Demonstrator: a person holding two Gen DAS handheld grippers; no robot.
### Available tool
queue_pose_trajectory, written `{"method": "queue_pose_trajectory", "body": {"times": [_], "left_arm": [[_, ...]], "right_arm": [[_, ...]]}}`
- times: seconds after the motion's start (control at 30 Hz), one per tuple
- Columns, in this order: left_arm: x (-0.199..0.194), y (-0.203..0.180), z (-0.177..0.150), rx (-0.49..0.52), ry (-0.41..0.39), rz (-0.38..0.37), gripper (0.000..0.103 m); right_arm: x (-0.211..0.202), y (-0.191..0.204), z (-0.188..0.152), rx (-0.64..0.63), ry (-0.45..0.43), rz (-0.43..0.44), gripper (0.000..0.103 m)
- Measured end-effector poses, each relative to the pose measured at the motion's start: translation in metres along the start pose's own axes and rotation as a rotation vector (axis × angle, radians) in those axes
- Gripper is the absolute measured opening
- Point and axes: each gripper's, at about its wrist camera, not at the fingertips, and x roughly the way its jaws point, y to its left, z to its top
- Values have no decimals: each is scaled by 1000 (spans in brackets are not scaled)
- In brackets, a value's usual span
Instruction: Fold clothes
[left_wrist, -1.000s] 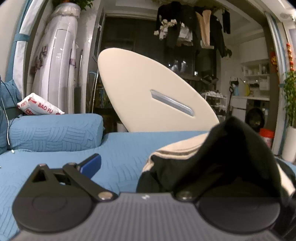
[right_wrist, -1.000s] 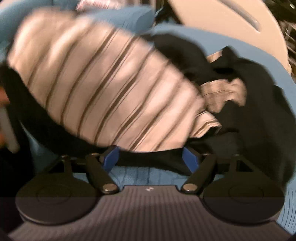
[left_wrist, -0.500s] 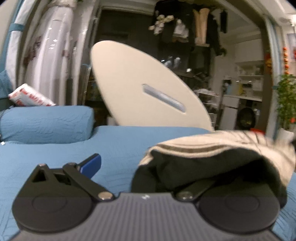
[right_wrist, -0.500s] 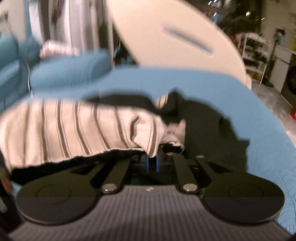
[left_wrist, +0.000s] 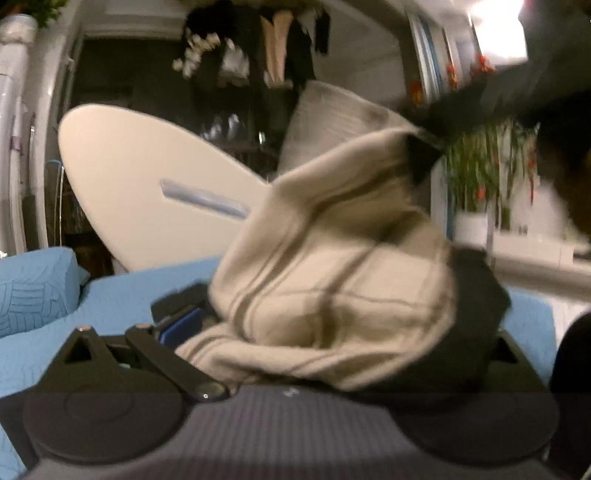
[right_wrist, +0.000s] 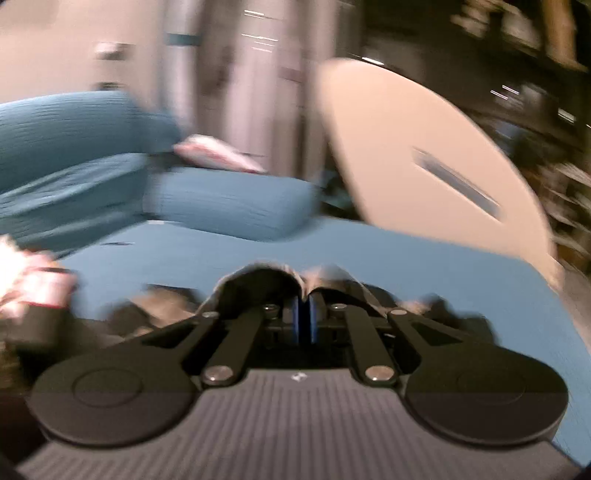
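A cream garment with dark stripes and black lining (left_wrist: 332, 280) rises in a heap in front of my left gripper (left_wrist: 332, 332). Its top corner is pulled up to the right by a dark, blurred shape (left_wrist: 517, 96). The left jaws are wide and closing with cloth lying between them. One blue pad (left_wrist: 181, 325) shows beside the cloth, and the other finger is buried under it. My right gripper (right_wrist: 303, 317) is shut, its blue pads pinching a fold of the same garment (right_wrist: 258, 280) above the blue bed cover (right_wrist: 406, 266).
A cream oval board (left_wrist: 147, 192) leans behind the bed. A blue bolster (right_wrist: 229, 199) with a red-and-white bag (right_wrist: 214, 155) on it lies at the back left. Potted plants (left_wrist: 480, 177) stand at the right. Clothes hang in the dark background.
The right gripper shut on the striped garment and rose with it. In the left wrist view the cloth went from a low heap to a tall drape pulled up and right.
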Motion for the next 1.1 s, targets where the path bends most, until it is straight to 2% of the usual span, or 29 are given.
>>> {"method": "queue_pose_trajectory", "body": {"times": [0.03,0.07,0.13,0.17,0.2,0.27,0.3,0.33,0.37,0.43,0.5,0.57,0.67,0.7,0.73,0.77,0.83,0.9,1.1], "left_arm": [[6,3,-1,-15,51,-1,70],[9,11,0,-56,89,9,46],[12,24,-1,-122,134,33,22],[13,30,-1,-151,144,48,18],[12,39,-2,-195,144,82,17],[9,57,-5,-286,142,152,17],[4,68,-7,-346,124,210,17],[1,72,-8,-365,114,244,19],[-2,76,-9,-383,103,277,21],[-8,81,-9,-411,68,312,25],[-14,84,-8,-429,35,326,28],[-19,85,-5,-418,10,324,30],[-22,85,3,-388,-22,320,31],[-22,84,6,-383,-33,317,31],[-22,83,8,-379,-44,313,32],[-22,82,10,-376,-54,310,33],[-24,82,11,-384,-68,319,35],[-15,84,15,-403,-76,333,37],[-24,86,20,-413,-106,361,43]], "right_arm": [[-1,7,1,-22,1,34,9],[-2,14,3,-45,7,64,9],[-5,24,3,-65,1,94,9],[-7,24,3,-69,-5,84,9],[-7,20,1,-59,-13,32,12],[-5,6,-6,-19,-9,-98,36],[-2,-3,-13,10,10,-164,65],[0,-13,-20,39,30,-231,87],[5,-20,-26,55,56,-269,88],[24,-39,-55,76,237,-344,86],[44,-55,-87,103,434,-383,86],[55,-63,-112,186,513,-345,86],[76,-65,-131,244,576,-291,84],[82,-64,-129,227,575,-297,67],[88,-63,-124,198,565,-312,26],[88,-67,-116,201,539,-334,8],[78,-75,-96,224,455,-373,8],[55,-80,-74,243,336,-399,8],[-25,-101,-21,279,7,-505,7]]}}
